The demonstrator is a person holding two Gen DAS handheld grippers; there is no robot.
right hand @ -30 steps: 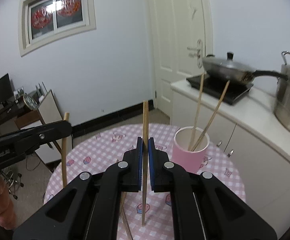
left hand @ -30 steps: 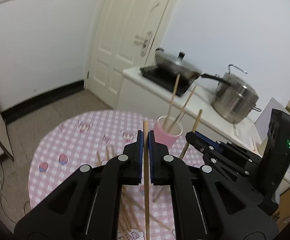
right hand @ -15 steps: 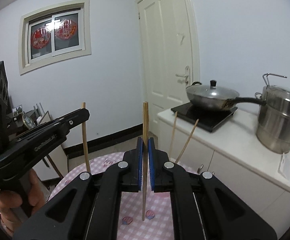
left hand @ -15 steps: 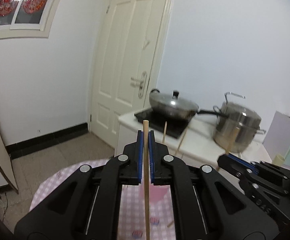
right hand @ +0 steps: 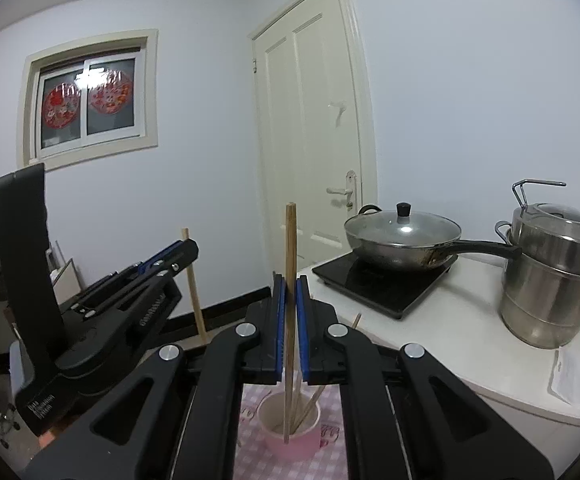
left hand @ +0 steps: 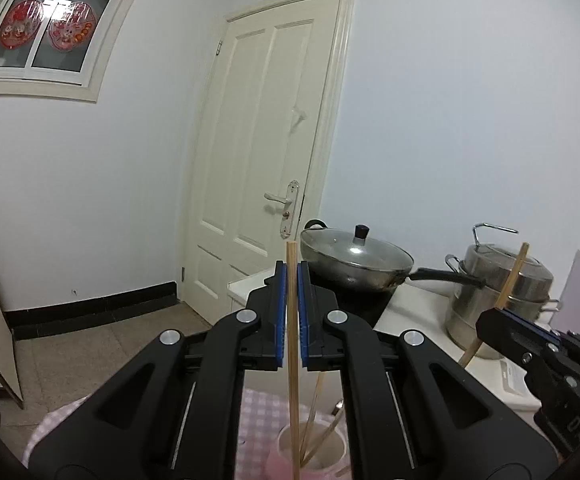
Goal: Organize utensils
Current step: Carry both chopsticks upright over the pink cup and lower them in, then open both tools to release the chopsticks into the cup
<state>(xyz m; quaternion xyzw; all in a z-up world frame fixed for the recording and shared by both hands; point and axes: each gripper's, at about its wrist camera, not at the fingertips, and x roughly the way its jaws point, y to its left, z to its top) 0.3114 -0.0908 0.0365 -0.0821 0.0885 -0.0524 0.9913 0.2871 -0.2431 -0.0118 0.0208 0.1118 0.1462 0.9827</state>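
Raised above the pink cup point(right hand: 290, 428), both tools, left point(left hand: 292, 316) and right point(right hand: 290, 316), each clamp one chopstick upright; several already stand inside, these two remain.

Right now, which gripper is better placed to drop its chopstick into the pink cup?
Probably the right gripper: its chopstick hangs upright, tip over the pink cup mouth.
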